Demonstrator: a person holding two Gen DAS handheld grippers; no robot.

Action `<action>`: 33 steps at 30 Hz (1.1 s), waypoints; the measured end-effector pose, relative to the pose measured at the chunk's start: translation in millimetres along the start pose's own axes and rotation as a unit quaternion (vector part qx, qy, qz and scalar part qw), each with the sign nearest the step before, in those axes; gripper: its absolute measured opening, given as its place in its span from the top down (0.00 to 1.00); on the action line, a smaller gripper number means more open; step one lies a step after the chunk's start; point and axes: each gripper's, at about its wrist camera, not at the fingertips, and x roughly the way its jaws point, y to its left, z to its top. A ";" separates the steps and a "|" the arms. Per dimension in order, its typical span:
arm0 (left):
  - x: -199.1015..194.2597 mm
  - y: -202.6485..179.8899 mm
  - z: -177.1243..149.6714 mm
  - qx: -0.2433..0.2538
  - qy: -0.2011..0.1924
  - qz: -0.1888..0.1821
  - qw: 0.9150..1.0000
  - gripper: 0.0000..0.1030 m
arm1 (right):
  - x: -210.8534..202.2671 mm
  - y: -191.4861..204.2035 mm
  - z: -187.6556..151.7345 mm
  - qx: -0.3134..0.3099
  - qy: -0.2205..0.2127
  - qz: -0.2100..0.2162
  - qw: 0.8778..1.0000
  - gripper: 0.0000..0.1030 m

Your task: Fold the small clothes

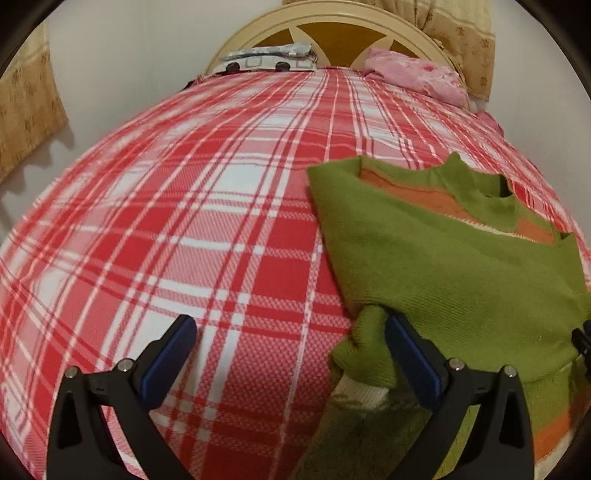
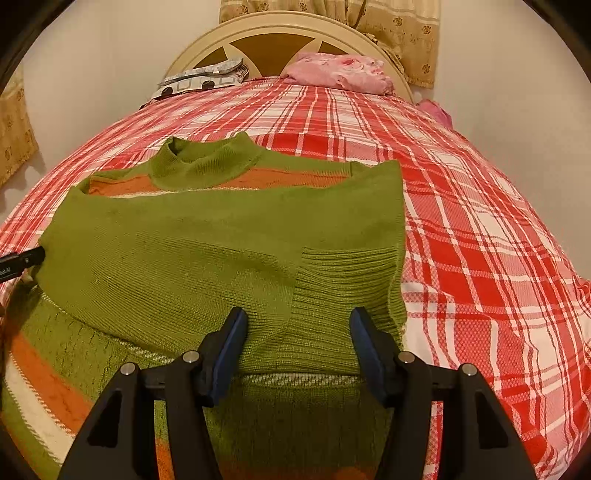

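Observation:
A small green sweater (image 2: pixel 207 251) with orange and cream stripes lies on the red plaid bed, its sleeves folded across the body and its collar (image 2: pixel 207 162) toward the headboard. In the left wrist view the sweater (image 1: pixel 443 266) is at the right. My left gripper (image 1: pixel 291 332) is open at the sweater's left edge; its right finger (image 1: pixel 410 350) touches a bunched green fold with a cream cuff (image 1: pixel 364 395). My right gripper (image 2: pixel 297 325) is open over the sweater's lower part, fingers astride the ribbed sleeve end (image 2: pixel 347 280). The left gripper's tip (image 2: pixel 22 260) shows at the far left.
The red and white plaid bedspread (image 1: pixel 192 221) covers the whole bed. At the cream headboard (image 2: pixel 280 29) lie a grey patterned pillow (image 2: pixel 201 79) and a pink bundle of cloth (image 2: pixel 340 74). Beige curtains (image 2: pixel 402 33) hang behind; white walls stand on both sides.

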 end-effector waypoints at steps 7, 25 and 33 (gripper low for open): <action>-6.4 0.4 -17.3 0.008 0.015 -0.013 1.000 0.00 | -0.8 0.0 -0.4 0.002 0.002 0.001 1.000 0.43; -28.9 -9.8 -34.5 0.044 -0.008 0.003 0.999 0.00 | -10.8 0.6 -8.3 -0.004 0.020 -0.003 1.000 0.42; -43.6 -6.9 -43.5 0.035 -0.018 -0.016 0.999 0.00 | -22.9 -6.4 -18.9 0.009 0.019 0.010 1.000 0.39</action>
